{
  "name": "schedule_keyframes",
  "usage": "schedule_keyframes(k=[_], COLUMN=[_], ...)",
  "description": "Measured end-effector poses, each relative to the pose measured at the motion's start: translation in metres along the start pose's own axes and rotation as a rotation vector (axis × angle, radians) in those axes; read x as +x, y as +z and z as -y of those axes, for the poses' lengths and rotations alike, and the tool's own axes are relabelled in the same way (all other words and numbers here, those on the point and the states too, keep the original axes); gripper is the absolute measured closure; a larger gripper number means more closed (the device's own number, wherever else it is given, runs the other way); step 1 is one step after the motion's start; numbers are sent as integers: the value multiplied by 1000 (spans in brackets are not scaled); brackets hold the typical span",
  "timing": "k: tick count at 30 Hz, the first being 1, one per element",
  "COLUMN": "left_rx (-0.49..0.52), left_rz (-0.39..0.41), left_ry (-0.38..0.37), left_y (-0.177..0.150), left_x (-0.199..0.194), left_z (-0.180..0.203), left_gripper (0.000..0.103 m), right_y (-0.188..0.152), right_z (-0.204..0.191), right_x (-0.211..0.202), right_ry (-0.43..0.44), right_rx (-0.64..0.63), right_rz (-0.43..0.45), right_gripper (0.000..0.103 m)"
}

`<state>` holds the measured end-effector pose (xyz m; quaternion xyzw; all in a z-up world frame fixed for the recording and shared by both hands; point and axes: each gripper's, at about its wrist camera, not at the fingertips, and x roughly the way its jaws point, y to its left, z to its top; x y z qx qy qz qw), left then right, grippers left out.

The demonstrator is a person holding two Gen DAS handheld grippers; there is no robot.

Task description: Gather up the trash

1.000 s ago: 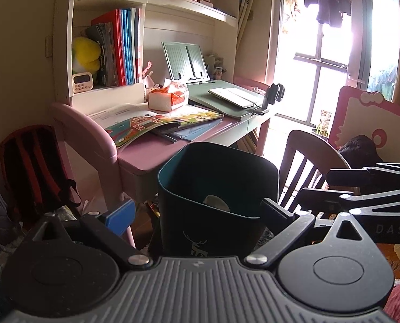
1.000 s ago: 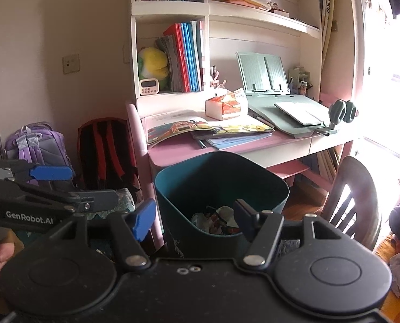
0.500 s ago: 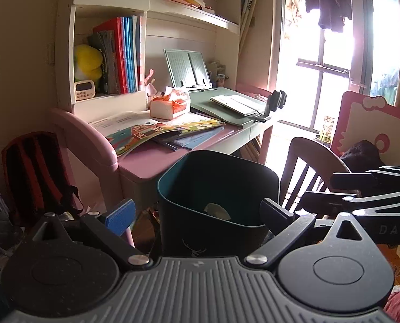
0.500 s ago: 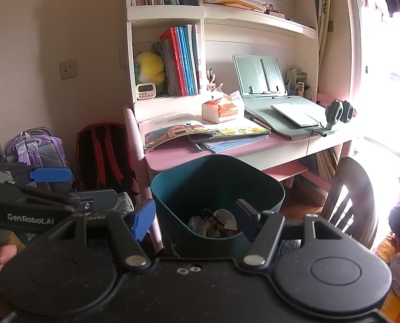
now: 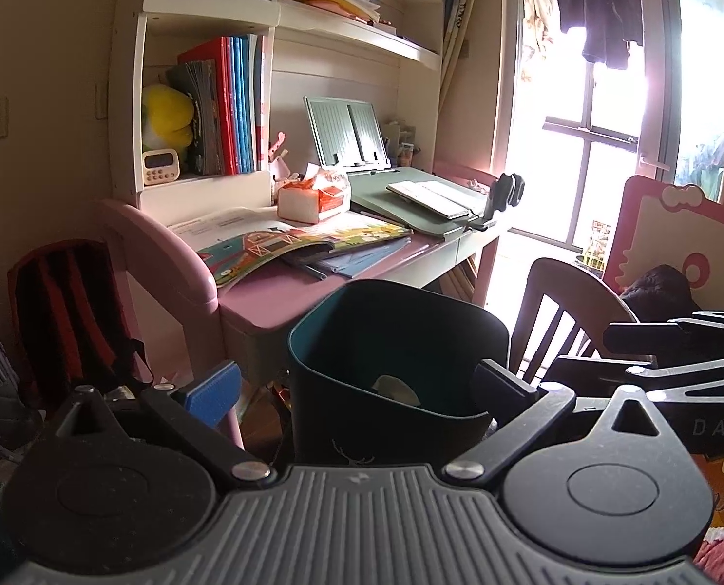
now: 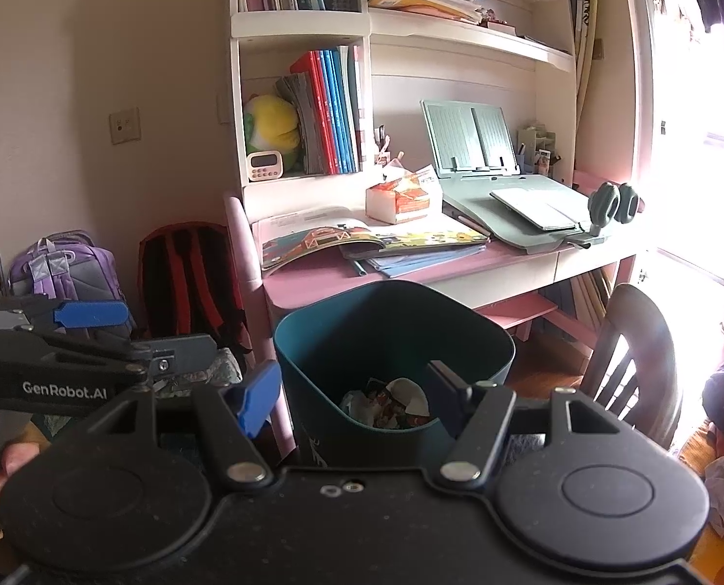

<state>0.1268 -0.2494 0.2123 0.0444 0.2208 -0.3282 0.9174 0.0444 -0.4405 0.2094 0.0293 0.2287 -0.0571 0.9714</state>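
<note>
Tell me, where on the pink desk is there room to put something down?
On the pink desk, the bare strip along the front edge, between the picture book and the teal bin. Farther back it is crowded: tissue box, green reading stand.

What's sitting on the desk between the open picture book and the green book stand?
A white and orange tissue pack lies between the picture book and the book stand, clearest in the right wrist view.
</note>
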Motion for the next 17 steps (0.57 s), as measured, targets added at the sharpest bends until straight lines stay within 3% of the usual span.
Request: schedule_keyframes(k=[17], left_rx=[-8], left_rz=[12], left_ry=[-3], left_y=[-3], left_x=[1], left_z=[-5], left_gripper=[0], right_y=[0], right_z=[2], right_x=[5], right_ry=[13], right_rx=[0], right_rz=[-11], right_gripper=[38])
